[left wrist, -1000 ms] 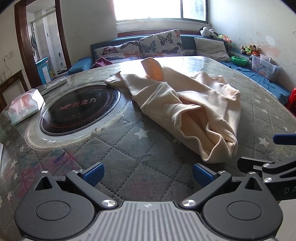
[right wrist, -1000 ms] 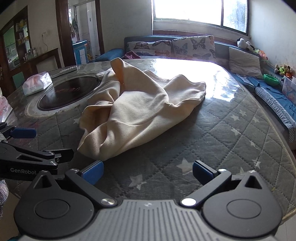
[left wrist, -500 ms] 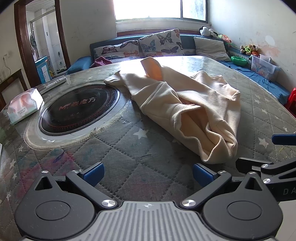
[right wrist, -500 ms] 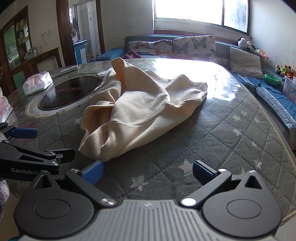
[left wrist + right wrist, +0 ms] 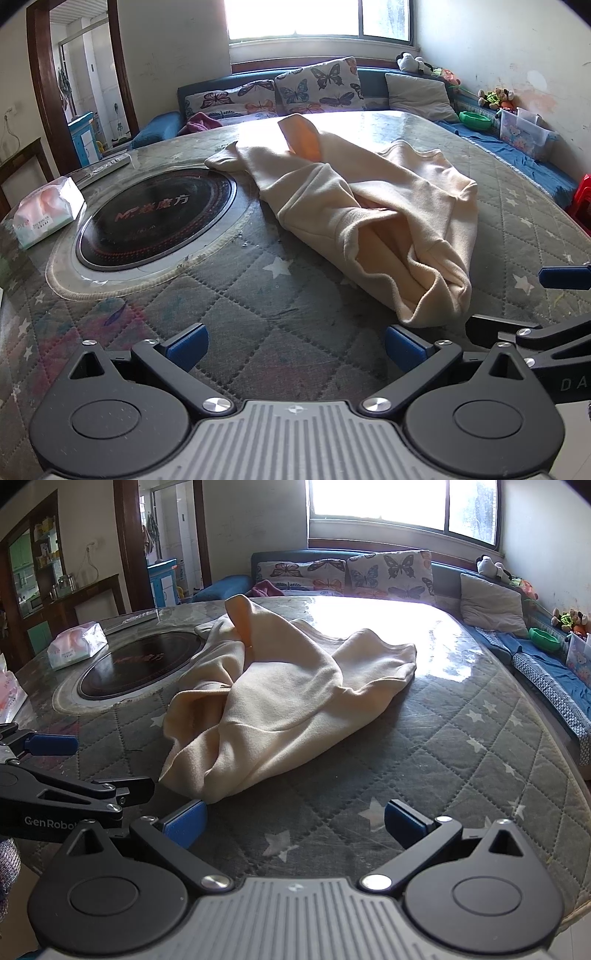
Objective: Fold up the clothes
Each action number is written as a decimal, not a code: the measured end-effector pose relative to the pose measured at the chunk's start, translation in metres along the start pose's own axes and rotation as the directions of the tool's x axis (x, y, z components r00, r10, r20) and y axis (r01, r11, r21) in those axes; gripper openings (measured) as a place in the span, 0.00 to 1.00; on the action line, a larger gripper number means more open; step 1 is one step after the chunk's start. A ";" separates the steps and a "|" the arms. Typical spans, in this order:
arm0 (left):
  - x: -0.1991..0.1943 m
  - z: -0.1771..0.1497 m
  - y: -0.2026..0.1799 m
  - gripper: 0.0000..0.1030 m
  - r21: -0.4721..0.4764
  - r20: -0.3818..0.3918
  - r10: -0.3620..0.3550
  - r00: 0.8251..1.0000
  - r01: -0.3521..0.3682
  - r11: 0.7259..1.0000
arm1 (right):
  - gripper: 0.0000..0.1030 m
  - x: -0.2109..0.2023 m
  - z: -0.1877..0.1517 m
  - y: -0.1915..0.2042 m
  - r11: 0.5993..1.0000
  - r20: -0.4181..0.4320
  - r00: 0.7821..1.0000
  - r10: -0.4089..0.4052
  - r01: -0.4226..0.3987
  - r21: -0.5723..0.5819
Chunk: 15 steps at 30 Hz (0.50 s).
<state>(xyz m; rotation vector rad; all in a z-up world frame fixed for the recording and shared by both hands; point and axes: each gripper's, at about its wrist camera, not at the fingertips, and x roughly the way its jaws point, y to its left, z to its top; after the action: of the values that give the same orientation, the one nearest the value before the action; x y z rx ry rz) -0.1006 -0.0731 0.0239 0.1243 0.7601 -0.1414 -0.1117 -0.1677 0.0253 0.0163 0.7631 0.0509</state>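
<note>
A cream garment lies crumpled in a heap on the quilted grey table; in the right wrist view the same garment fills the table's middle. My left gripper is open just above the table's near edge, short of the cloth's near end and a little left of it. My right gripper is open too, with its left fingertip close to the garment's nearest fold, not touching as far as I can tell. Neither holds anything. Each gripper shows at the edge of the other's view.
A round black hotplate is set into the table left of the garment. A tissue pack lies at the far left. A sofa with butterfly cushions runs behind, and a blue bench lines the right side.
Both grippers have crept slightly forward toward the garment. The cloth has not moved and both stay open.
</note>
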 end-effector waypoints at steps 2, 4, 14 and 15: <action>0.000 0.000 0.000 1.00 0.000 0.000 0.000 1.000 0.000 1.000 | 1.00 0.000 0.000 0.000 1.000 -0.001 1.000 0.001 -0.001 0.001; 0.000 0.001 0.000 1.00 -0.001 -0.001 -0.001 1.000 0.001 1.000 | 1.00 0.001 0.000 0.000 1.000 -0.001 1.000 0.001 -0.001 0.000; 0.002 0.003 0.002 1.00 -0.003 -0.003 -0.003 1.000 0.003 1.000 | 1.00 0.002 0.002 0.001 1.000 -0.006 1.000 0.013 -0.013 0.000; 0.002 0.003 0.002 1.00 -0.003 -0.004 -0.003 1.000 0.003 1.000 | 1.00 0.002 0.002 0.001 1.000 -0.006 1.000 0.015 -0.015 -0.001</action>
<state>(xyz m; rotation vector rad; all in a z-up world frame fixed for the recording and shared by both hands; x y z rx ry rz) -0.0963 -0.0718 0.0249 0.1209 0.7643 -0.1434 -0.1083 -0.1668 0.0253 0.0204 0.7695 0.0655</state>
